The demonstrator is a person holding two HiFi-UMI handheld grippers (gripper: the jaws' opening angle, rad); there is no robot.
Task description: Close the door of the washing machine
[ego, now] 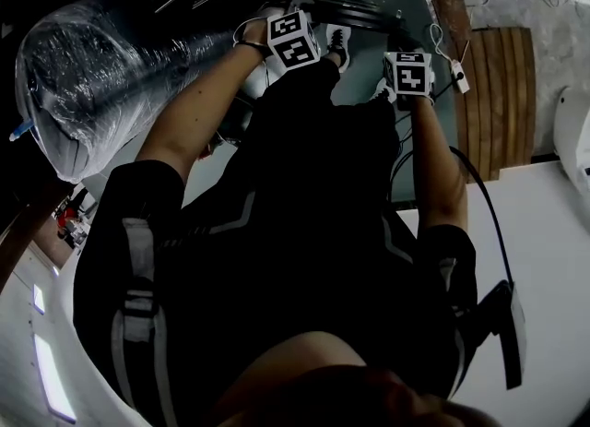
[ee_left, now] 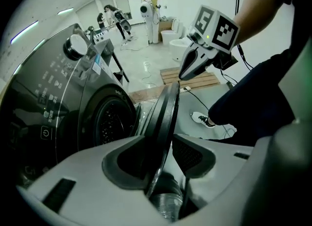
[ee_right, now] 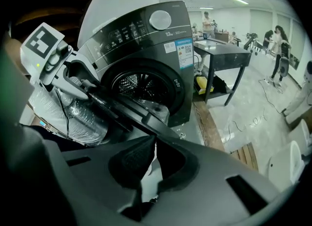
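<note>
A dark grey front-loading washing machine (ee_right: 146,39) stands with its round door (ee_right: 122,105) swung open and the drum opening (ee_right: 141,86) exposed. In the left gripper view the door (ee_left: 165,113) runs edge-on between the jaws of my left gripper (ee_left: 162,159). The jaws are open; the rim sits against the left pad with a gap at the right pad. My right gripper (ee_right: 152,159) is shut with nothing in it. It hangs above the door's outer side, clear of it (ee_left: 184,76). Both marker cubes (ego: 293,40) (ego: 408,73) show in the head view.
A plastic-wrapped bundle (ego: 92,84) lies beside the machine. A dark metal table (ee_right: 222,56) stands to its right. Wooden slats (ego: 502,93) and loose cables lie on the floor. The person's shoe (ee_left: 202,118) is near the door. People stand far back.
</note>
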